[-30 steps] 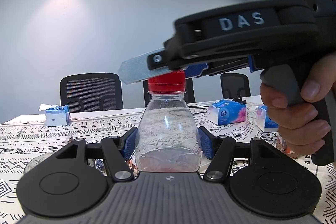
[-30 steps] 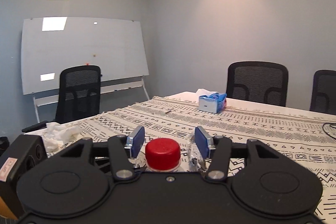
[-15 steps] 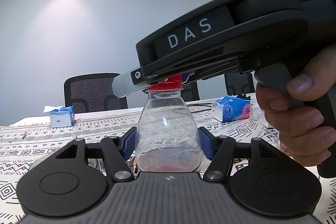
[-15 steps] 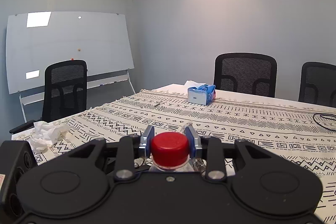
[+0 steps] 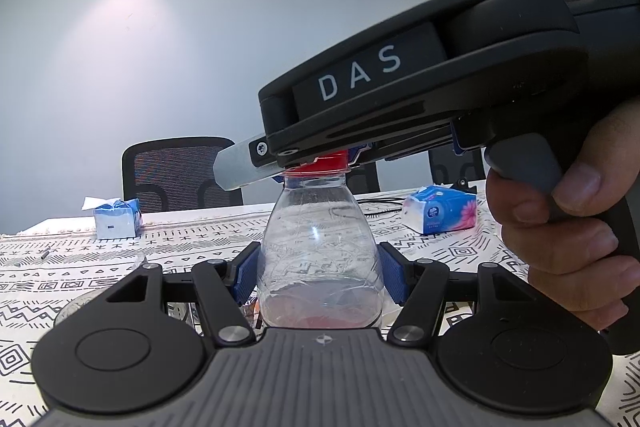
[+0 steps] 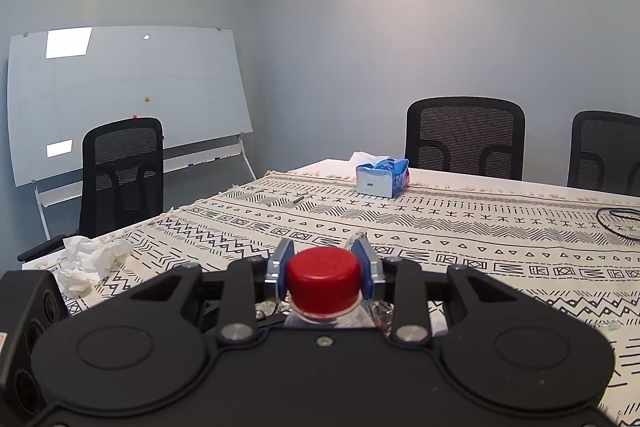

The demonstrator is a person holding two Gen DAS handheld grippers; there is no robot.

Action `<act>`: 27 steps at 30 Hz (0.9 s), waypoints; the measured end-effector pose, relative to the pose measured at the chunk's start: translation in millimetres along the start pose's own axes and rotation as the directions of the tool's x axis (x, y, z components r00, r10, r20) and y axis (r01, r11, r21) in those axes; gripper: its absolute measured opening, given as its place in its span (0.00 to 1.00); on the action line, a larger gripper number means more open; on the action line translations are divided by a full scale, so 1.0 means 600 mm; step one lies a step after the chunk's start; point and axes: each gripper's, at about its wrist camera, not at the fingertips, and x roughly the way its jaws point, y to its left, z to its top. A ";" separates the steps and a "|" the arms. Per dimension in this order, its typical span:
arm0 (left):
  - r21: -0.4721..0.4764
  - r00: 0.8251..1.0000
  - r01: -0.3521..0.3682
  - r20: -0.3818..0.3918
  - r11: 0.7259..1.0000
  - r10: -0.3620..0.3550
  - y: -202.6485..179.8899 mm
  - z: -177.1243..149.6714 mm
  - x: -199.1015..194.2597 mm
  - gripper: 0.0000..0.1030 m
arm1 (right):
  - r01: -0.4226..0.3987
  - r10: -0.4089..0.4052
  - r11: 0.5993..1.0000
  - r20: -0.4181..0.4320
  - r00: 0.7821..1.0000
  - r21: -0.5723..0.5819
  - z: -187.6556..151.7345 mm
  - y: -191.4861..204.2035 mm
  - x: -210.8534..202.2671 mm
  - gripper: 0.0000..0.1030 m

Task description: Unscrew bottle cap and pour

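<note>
Left gripper (image 5: 320, 277): blue pads pinching the wide body of a clear plastic bottle (image 5: 320, 247), one pad pressed to each side. Bottle upright, a thin layer of reddish liquid at its bottom, standing near the front edge of the desk (image 6: 460, 235) with its black-and-white patterned cloth.

Right gripper (image 6: 324, 269): black, marked DAS, held by a hand (image 5: 568, 235) wrapped around its grip. Fingers closed on the red screw cap (image 6: 324, 285), blue pads touching both sides of it. Cap seated on the bottle neck, seen from the left wrist view just under the gripper's metal finger.

Farther out on the desk: a blue tissue box (image 6: 382, 179) near the far edge, a blue and pink tissue pack (image 5: 440, 213) toward the far right, crumpled white tissue (image 6: 90, 259) at the left edge, a black cable (image 6: 618, 223) at the right. Black mesh office chairs (image 6: 466, 139) along the far side, a white board (image 6: 124, 95) on its stand against the left wall.
</note>
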 end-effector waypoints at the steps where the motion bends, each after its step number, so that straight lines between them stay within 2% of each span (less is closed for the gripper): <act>1: -0.001 1.000 -0.001 0.000 1.000 0.001 0.000 0.000 -0.001 0.57 | -0.004 0.004 1.000 0.003 1.000 -0.010 0.000 0.000 0.000 0.34; 8: -0.005 1.000 0.003 0.002 1.000 -0.003 0.004 0.000 -0.001 0.57 | -0.098 0.099 0.993 0.014 0.995 -0.059 -0.004 -0.018 -0.002 0.34; 14: -0.005 1.000 0.013 0.004 1.000 -0.013 0.005 -0.001 -0.002 0.57 | -0.140 0.143 0.988 0.038 0.989 -0.069 -0.008 -0.029 -0.005 0.34; 20: -0.021 1.000 0.020 0.002 1.000 -0.020 0.008 0.000 -0.004 0.57 | -0.255 0.263 0.960 0.062 0.963 -0.118 -0.010 -0.053 0.001 0.34; 27: -0.025 1.000 0.023 0.003 0.999 -0.023 0.006 -0.001 -0.010 0.57 | -0.268 0.277 0.957 0.069 0.958 -0.113 -0.007 -0.056 -0.002 0.34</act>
